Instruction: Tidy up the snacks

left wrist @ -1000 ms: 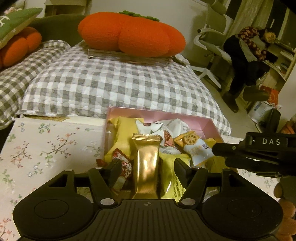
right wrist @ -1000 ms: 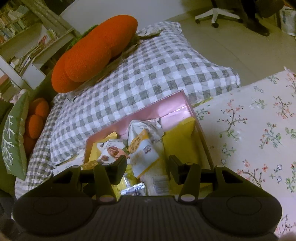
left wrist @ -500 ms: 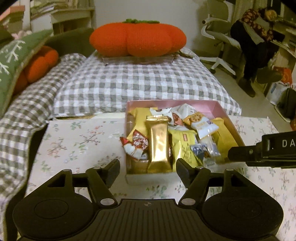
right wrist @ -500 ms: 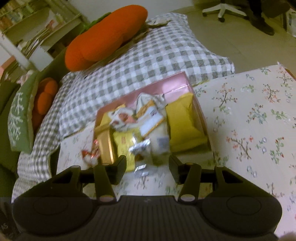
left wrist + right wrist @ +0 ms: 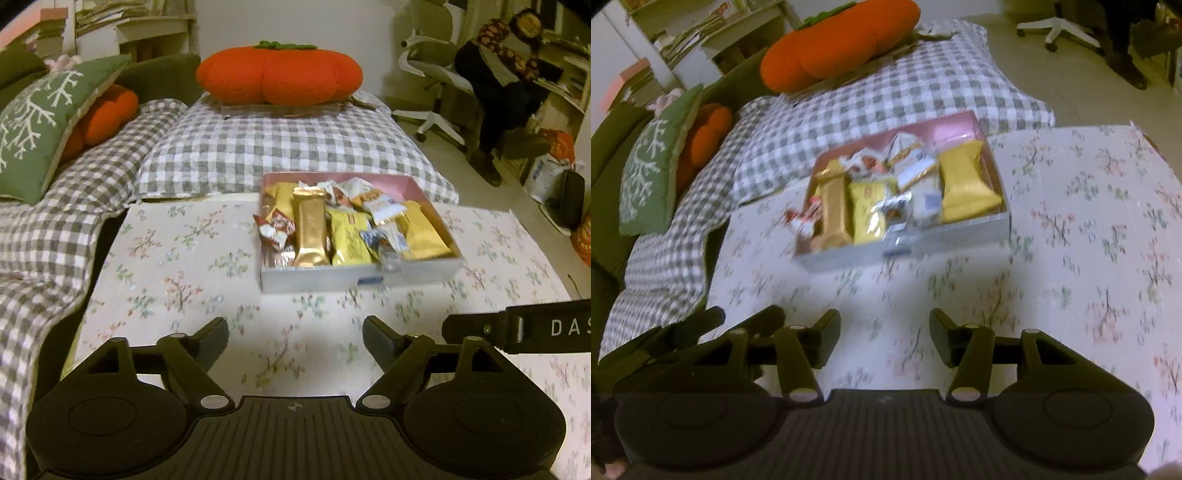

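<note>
Left gripper (image 5: 295, 338) spread wide, holding nothing. Right gripper (image 5: 884, 338) likewise parted, unloaded. Both hovering over floral tablecloth (image 5: 177, 266), well short of pink box (image 5: 354, 277) packed with snacks (image 5: 347, 225). Beyond, checked cushion (image 5: 280, 147).

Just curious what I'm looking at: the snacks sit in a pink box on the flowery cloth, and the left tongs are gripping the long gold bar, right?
Not quite. The left tongs are open and hold nothing; they hang over the flowery cloth, short of the box. The gold bar lies in the pink box among the other snacks. The left wrist view shows this.
</note>
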A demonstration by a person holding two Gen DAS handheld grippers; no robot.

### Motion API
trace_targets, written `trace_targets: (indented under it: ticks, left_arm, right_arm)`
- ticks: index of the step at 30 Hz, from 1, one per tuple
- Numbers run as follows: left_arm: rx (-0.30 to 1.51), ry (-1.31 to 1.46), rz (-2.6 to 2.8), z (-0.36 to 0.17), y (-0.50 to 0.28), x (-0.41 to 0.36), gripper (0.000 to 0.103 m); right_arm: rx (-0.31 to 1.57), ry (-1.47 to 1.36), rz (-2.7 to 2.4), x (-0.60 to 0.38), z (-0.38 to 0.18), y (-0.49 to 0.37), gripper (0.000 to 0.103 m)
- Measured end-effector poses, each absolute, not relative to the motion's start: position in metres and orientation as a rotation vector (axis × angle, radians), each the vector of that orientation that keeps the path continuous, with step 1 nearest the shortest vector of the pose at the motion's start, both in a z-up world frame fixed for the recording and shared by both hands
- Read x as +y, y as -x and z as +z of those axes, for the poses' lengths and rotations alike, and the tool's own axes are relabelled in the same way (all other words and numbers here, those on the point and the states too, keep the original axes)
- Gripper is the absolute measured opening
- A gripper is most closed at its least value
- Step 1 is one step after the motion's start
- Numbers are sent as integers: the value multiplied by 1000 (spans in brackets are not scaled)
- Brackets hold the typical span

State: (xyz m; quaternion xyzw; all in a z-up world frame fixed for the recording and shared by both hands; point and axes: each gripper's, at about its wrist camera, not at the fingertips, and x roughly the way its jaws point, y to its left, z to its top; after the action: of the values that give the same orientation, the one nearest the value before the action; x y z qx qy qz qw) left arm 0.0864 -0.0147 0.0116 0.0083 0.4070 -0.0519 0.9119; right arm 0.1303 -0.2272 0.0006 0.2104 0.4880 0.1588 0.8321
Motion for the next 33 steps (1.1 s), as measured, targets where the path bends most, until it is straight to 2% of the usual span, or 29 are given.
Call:
trace_targets:
  ticks: [6,14,24,28,33]
  left_arm:
    - [813,-55,-92,15,-60,-14,94]
    - [781,-88,-35,15,-58,-8,98]
    - [798,-83,-35,10,-61,-7,100]
    - [801,-83,-24,10,-63,-5,101]
    - [804,-81,-6,9,-65,-3,102]
  right_arm:
    - [999,-436,330,-227,5,-102,67]
    - [964,-389,285,-226,5,-90,85]
    - [972,-376,277,-225,-2,-93,93]
    - [969,-361,254,-224,-5,-93,102]
    - [982,-364,223,-225,-11,-97,102]
